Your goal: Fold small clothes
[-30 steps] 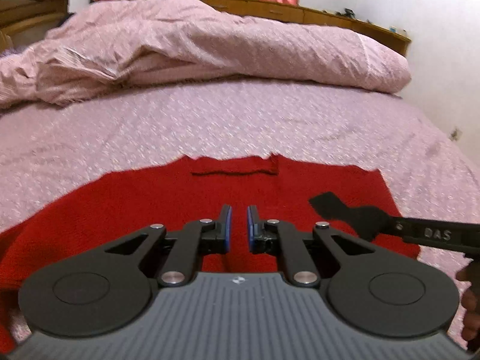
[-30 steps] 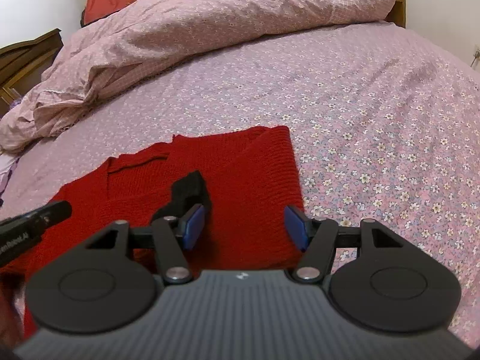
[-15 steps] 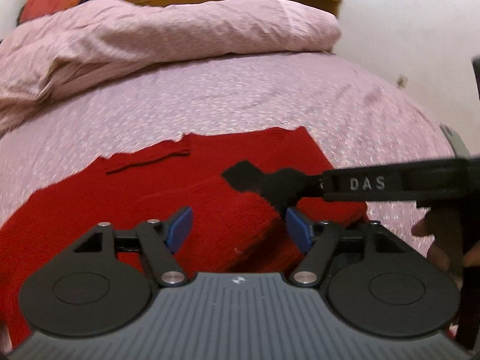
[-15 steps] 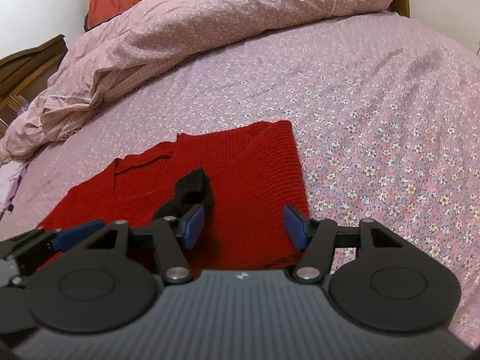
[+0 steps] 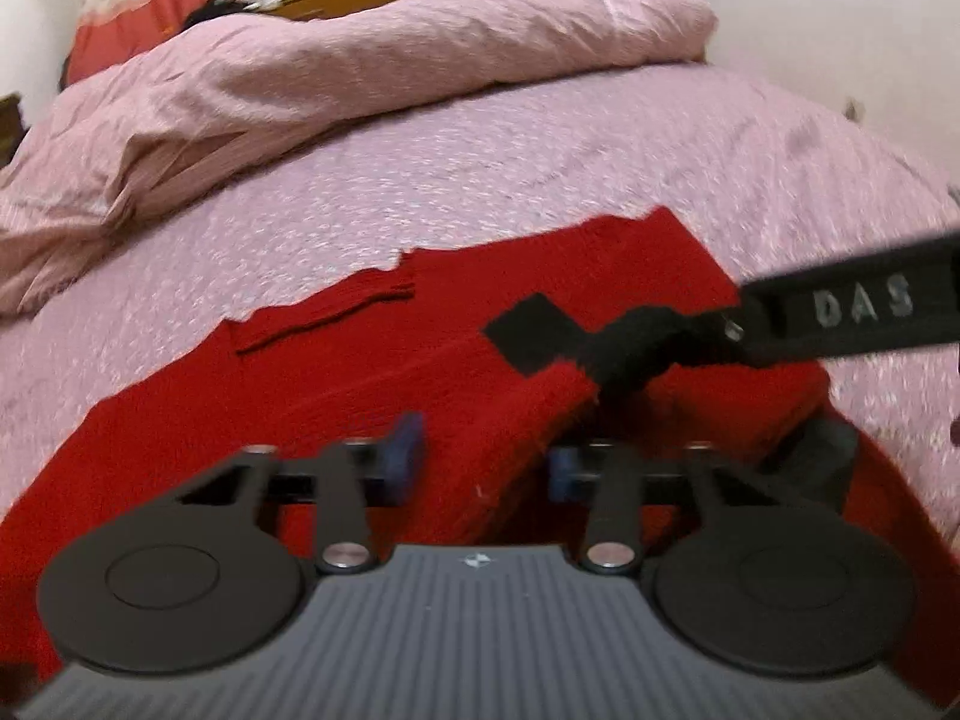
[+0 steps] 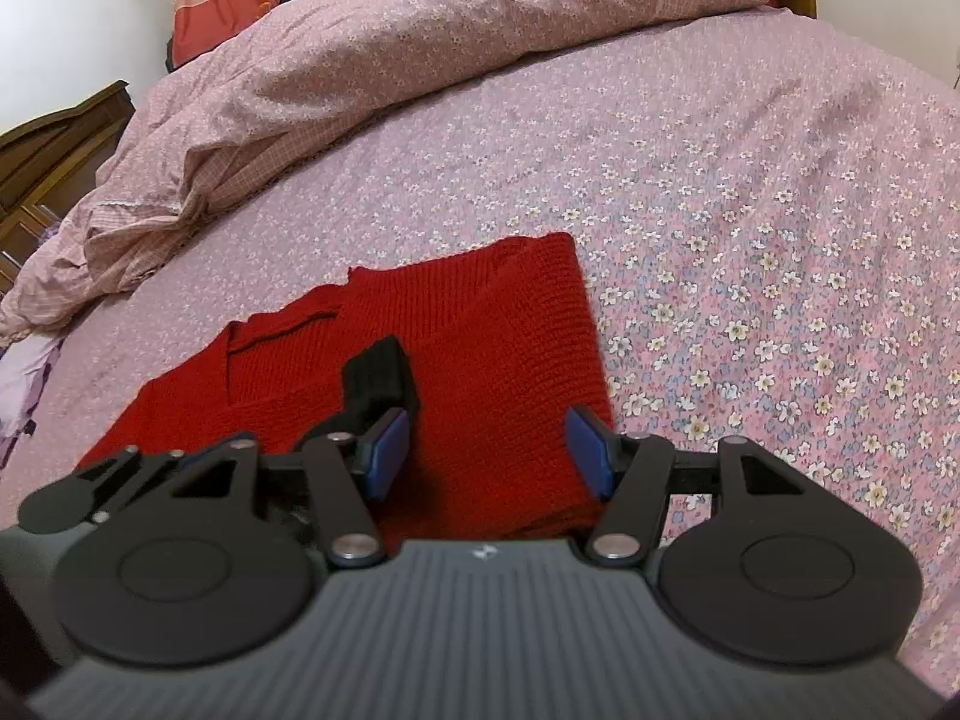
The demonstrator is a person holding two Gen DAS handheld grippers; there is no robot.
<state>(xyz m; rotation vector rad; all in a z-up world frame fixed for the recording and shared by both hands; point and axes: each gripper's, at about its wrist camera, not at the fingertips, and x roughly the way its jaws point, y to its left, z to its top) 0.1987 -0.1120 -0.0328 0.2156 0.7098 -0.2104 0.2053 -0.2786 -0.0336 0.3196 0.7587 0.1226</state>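
A red knit sweater point(image 5: 300, 396) lies flat on the bed, its right side folded over the body point(image 6: 504, 330). My left gripper point(image 5: 483, 462) is low over the folded layer's raised edge. Its jaws are closing with that red edge between the blue pads, and a dark gap still shows at the right pad. My right gripper point(image 6: 486, 450) hovers open above the sweater's right part, gripping nothing. A black fuzzy patch point(image 6: 378, 378) sits just past its left finger; I cannot tell what it is. The right gripper's lettered bar point(image 5: 858, 306) reaches in from the right.
The bed has a pink flowered sheet point(image 6: 750, 240). A bunched pink duvet point(image 6: 420, 42) lies along the far side. Dark wooden furniture point(image 6: 54, 144) stands at the left, and a red-and-white curtain point(image 5: 150, 18) hangs behind.
The left gripper went from shut to wide open and is now narrower. It moved right and down onto the sweater's folded edge. The right gripper stayed put and open.
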